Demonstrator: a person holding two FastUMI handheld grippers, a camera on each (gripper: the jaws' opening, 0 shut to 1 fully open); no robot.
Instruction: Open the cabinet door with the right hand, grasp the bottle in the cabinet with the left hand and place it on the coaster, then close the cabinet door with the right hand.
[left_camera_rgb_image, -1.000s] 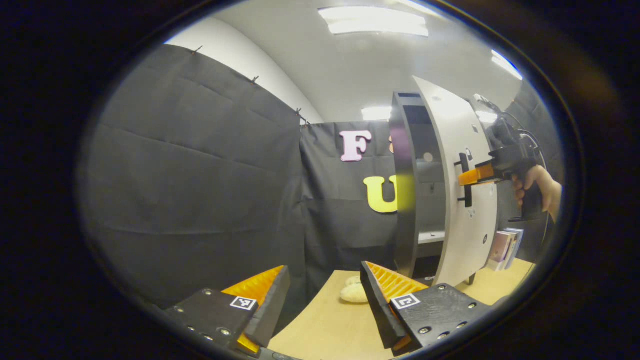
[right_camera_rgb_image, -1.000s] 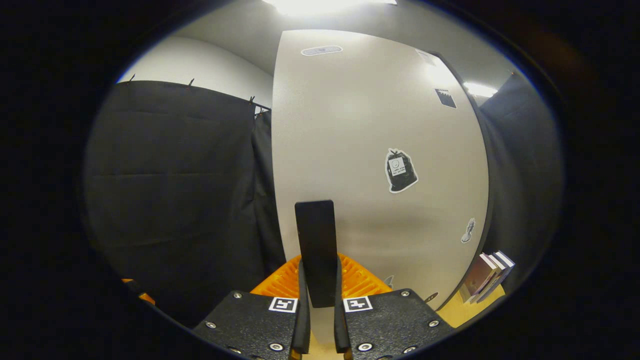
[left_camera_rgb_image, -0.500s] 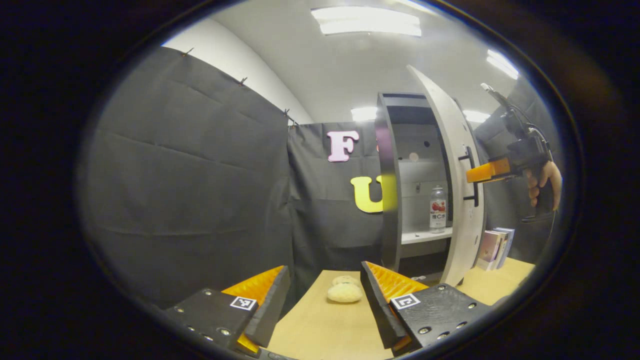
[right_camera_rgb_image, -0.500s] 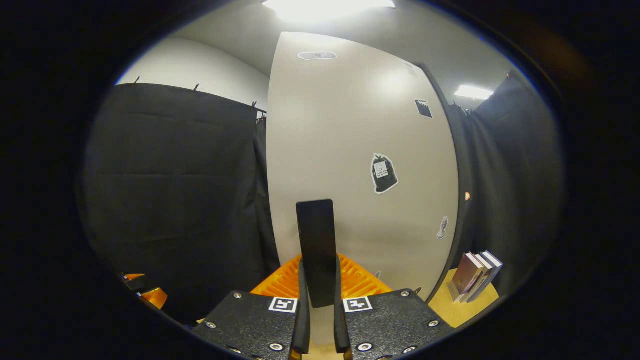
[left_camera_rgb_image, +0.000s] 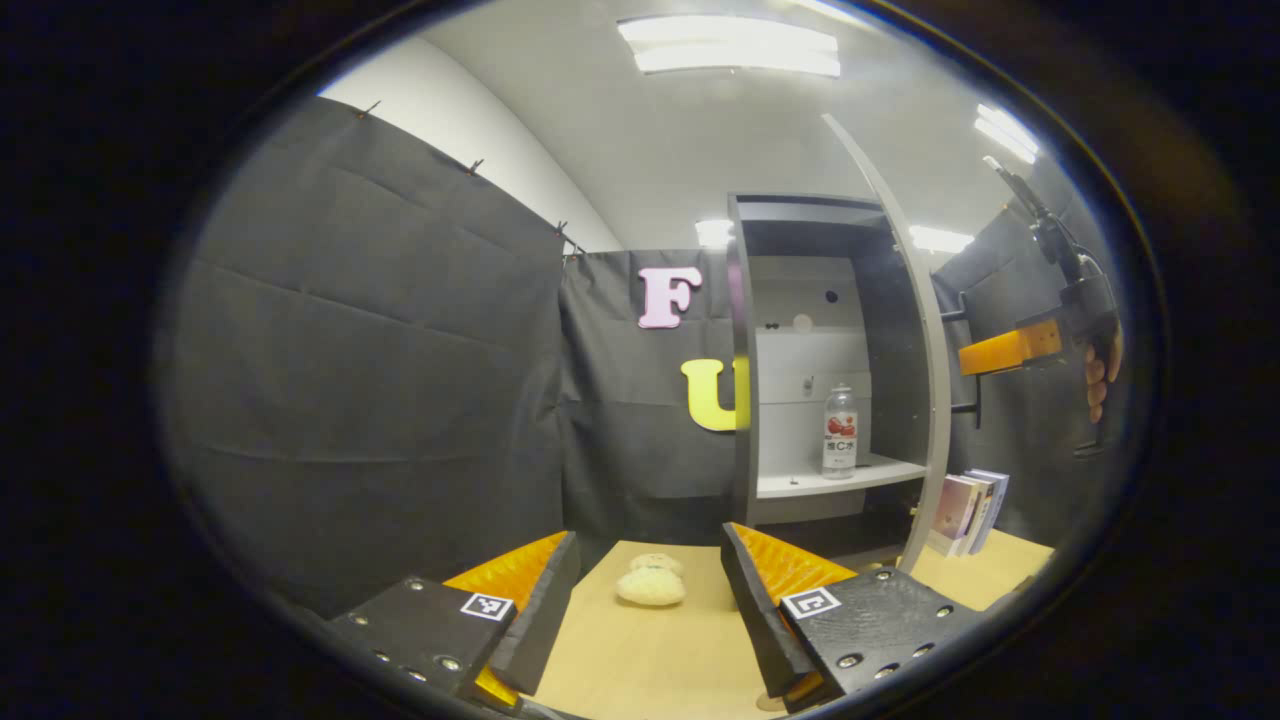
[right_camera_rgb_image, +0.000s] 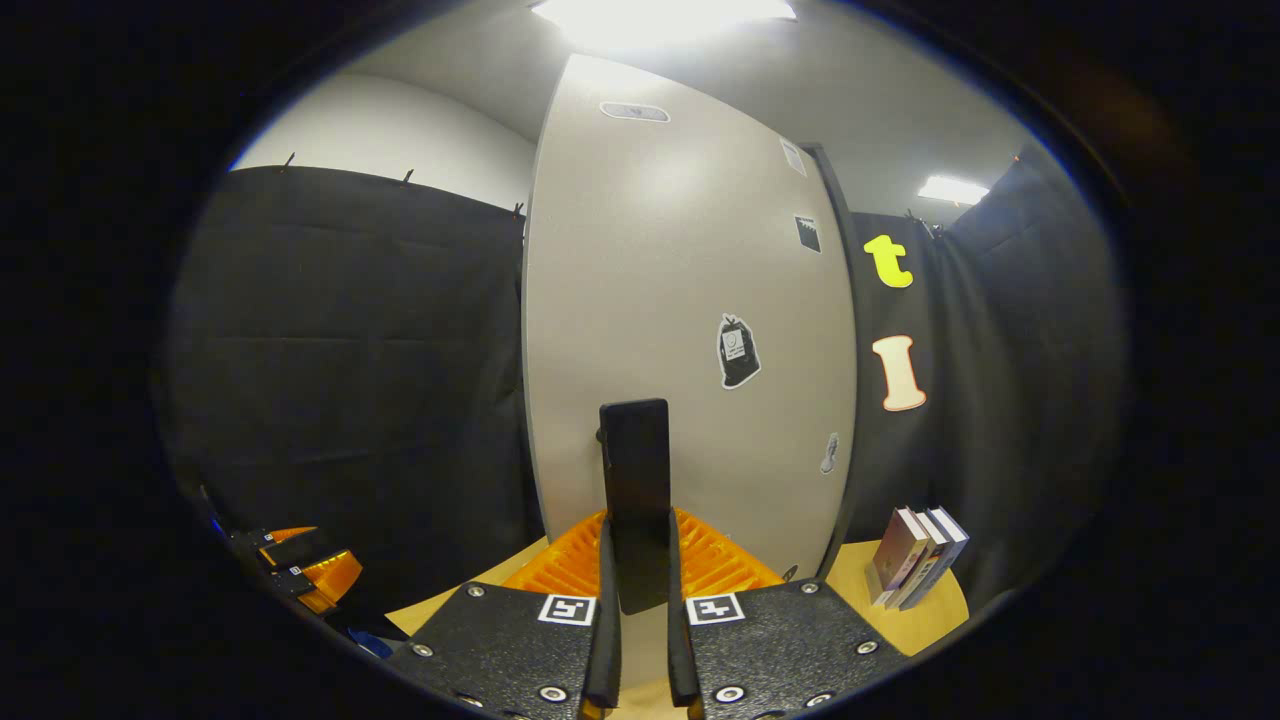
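In the left gripper view the grey cabinet (left_camera_rgb_image: 745, 380) stands with its door (left_camera_rgb_image: 925, 400) swung wide, seen almost edge-on. A clear bottle (left_camera_rgb_image: 839, 432) with a red label stands upright on the white shelf (left_camera_rgb_image: 850, 477) inside. My left gripper (left_camera_rgb_image: 650, 610) is open, low over the wooden table (left_camera_rgb_image: 650, 660), well short of the cabinet. Farther right a hand holds the right gripper (left_camera_rgb_image: 1005, 352) at the door. In the right gripper view my right gripper (right_camera_rgb_image: 637, 590) is shut on the door's black handle (right_camera_rgb_image: 634, 470), with the door face (right_camera_rgb_image: 680, 330) right in front.
A pale fluffy pad (left_camera_rgb_image: 650, 585) lies on the table ahead of my left fingers. Several books (left_camera_rgb_image: 965, 510) lean to the right of the cabinet, also books (right_camera_rgb_image: 915, 555) in the right gripper view. The left gripper (right_camera_rgb_image: 300, 565) shows at the lower left there.
The door has swung further open under my right gripper, baring the shelf and the bottle. The left gripper stayed low and open, its view turning slightly toward the cabinet.
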